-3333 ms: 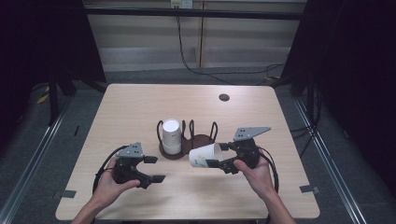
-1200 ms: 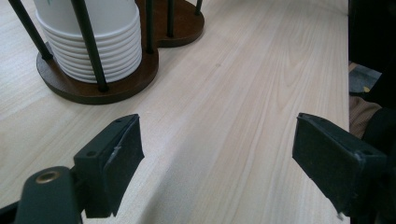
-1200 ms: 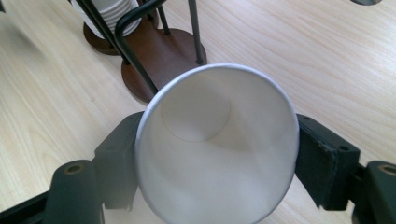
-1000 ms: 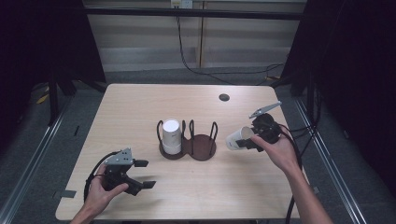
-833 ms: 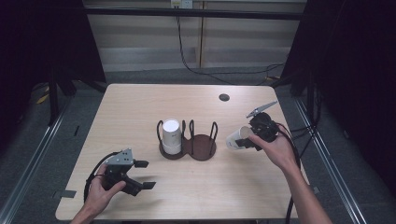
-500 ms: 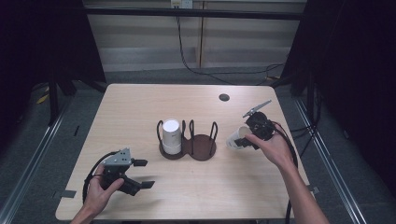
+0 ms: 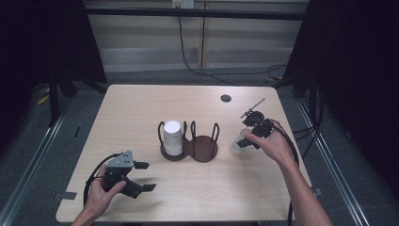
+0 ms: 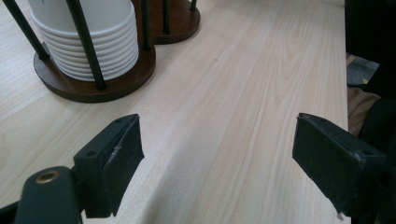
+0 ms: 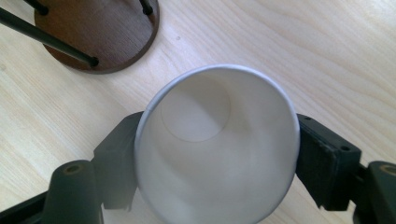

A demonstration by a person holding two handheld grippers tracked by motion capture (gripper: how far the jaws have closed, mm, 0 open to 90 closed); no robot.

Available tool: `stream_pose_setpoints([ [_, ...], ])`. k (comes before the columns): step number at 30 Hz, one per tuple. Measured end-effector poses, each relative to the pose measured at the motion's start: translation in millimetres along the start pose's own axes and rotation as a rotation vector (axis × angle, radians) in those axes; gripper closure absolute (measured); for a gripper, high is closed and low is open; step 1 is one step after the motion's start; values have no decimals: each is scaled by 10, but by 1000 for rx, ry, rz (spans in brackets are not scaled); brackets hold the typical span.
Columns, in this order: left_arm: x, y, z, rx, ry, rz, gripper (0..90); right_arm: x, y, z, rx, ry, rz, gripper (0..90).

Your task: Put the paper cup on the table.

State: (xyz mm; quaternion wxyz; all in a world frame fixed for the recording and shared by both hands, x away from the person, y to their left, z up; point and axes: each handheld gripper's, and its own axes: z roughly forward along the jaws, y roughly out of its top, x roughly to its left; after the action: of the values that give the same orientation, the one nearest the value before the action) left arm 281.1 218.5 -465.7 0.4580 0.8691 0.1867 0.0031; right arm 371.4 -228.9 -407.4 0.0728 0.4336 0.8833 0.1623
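Observation:
My right gripper (image 7: 245,139) is shut on a white paper cup (image 7: 235,145), just right of the dark wooden cup holder (image 7: 204,149) and low over the table. In the right gripper view the cup (image 9: 217,135) has its mouth toward the camera. It is squeezed slightly oval between the two black pads (image 9: 116,154), above bare wood, with the holder's empty round base (image 9: 100,32) off to the upper left. A stack of white cups (image 7: 172,136) stands in the holder's left ring. My left gripper (image 7: 145,176) rests open at the front left. Nothing lies between its jaws, and the stack (image 8: 88,42) is ahead of it.
The light wooden table (image 7: 141,108) has a small dark round disc (image 7: 226,98) near its far right corner. Thin black rods (image 8: 86,46) rise around each holder ring. Dark floor, rails and cables surround the table. The right forearm (image 7: 301,193) comes in from the lower right.
The right gripper has carried the cup from the table's centre out to the right. Over the last second it has sunk slightly toward the table. The left gripper drew back to the front left, then stayed still.

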Motion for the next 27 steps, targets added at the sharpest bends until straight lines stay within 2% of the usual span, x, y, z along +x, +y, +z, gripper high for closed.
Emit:
stream_pose_setpoints([
  [11, 27, -17, -1, 13, 15, -14, 162, -2, 31, 81, 47, -16, -2, 234],
  [15, 32, -22, 9, 18, 29, -24, 163, 2, 54, 143, 63, -3, 0, 216],
  [24, 32, -23, 18, 21, 32, -26, 163, 18, 121, 209, 43, -25, 9, 202],
  [27, 31, -23, 20, 24, 38, -28, 163, 29, 139, 230, 40, -12, 30, 196],
])
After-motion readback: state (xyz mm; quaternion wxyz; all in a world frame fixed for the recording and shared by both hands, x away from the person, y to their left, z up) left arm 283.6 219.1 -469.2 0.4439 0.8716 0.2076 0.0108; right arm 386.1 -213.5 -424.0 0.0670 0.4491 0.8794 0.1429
